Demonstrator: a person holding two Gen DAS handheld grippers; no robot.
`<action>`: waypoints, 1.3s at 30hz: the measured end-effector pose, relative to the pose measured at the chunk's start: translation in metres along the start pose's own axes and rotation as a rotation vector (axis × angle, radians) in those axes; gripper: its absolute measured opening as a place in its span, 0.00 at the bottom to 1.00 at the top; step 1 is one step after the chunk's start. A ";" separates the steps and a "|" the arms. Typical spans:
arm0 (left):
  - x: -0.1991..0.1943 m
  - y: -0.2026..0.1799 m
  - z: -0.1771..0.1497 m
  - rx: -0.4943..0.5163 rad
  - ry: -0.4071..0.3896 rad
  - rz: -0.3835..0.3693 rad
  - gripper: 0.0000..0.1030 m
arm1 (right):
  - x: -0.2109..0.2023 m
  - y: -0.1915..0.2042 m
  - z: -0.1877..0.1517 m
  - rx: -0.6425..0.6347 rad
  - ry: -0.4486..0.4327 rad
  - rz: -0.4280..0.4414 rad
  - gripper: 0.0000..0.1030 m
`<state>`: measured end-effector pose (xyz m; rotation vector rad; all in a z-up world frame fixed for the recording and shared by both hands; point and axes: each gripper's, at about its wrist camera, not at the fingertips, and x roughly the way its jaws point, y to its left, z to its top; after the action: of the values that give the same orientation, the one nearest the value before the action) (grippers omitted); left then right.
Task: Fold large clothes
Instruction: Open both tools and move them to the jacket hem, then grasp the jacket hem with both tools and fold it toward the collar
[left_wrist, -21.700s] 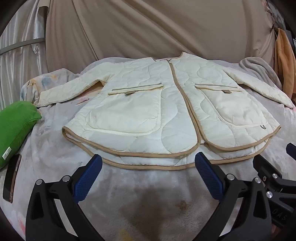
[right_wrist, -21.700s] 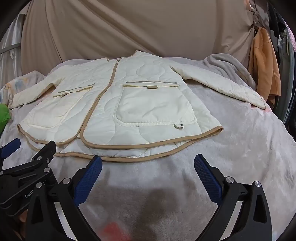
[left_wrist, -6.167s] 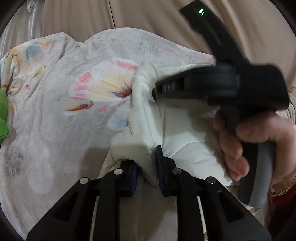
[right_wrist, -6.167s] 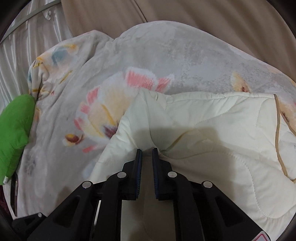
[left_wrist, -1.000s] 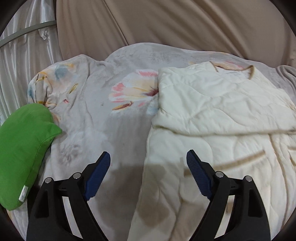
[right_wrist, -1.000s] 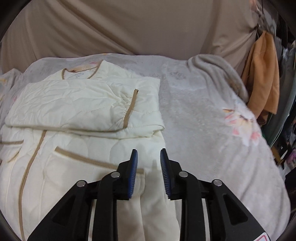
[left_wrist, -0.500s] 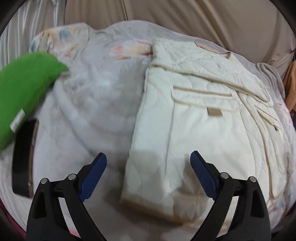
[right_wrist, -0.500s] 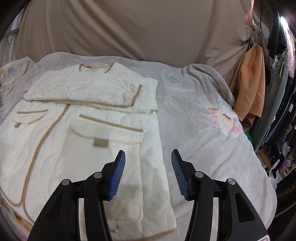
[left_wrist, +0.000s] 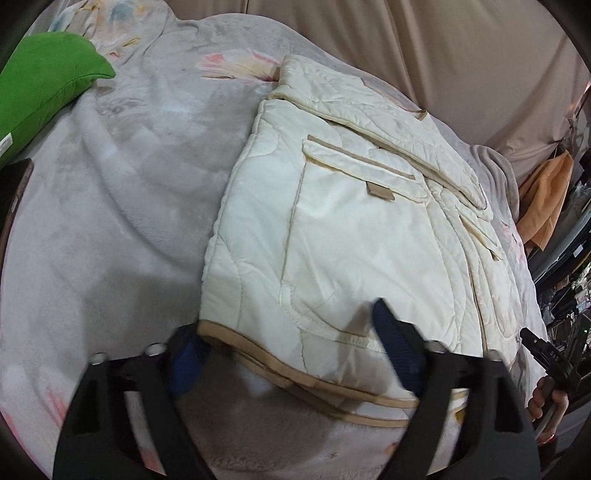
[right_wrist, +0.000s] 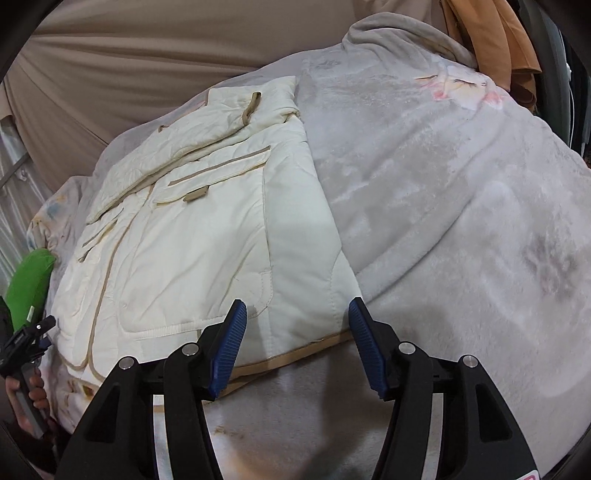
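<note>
Grey floral blanket (left_wrist: 122, 206) over the bed, edges cut off. Cream quilted jacket (left_wrist: 351, 236), sleeves folded in, lies on it. Left hand-held gripper (left_wrist: 291, 350), blurred, closing astride the hem corner, not yet gripping; right hand-held gripper (right_wrist: 297, 347) opening, hem between.

A cream quilted jacket (left_wrist: 354, 236) lies on a grey floral blanket (left_wrist: 122, 206), its sleeves folded across the chest and tan-trimmed pocket flaps facing up. The left gripper (left_wrist: 291, 354) straddles the jacket's near-left hem corner, its jaws closing: one blue pad sits beside the tan binding, the other over the fabric. A green cushion (left_wrist: 40, 88) rests at the blanket's far-left edge. The right gripper (left_wrist: 546, 358), held in a hand (left_wrist: 545, 404), shows at the right.
</note>
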<state>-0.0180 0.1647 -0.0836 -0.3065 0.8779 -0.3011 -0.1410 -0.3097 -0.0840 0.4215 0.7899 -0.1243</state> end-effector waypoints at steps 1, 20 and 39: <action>0.000 0.000 0.002 -0.002 -0.001 -0.005 0.55 | 0.001 -0.001 0.000 0.008 0.001 0.004 0.57; -0.021 0.017 0.004 -0.037 -0.049 0.029 0.69 | -0.012 -0.038 -0.003 0.111 -0.043 0.018 0.53; -0.117 -0.010 0.004 0.039 -0.227 -0.170 0.12 | -0.126 -0.001 -0.005 -0.004 -0.354 0.336 0.04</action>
<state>-0.0863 0.2008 0.0044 -0.3718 0.6226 -0.4316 -0.2330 -0.3142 0.0021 0.5062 0.3639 0.1144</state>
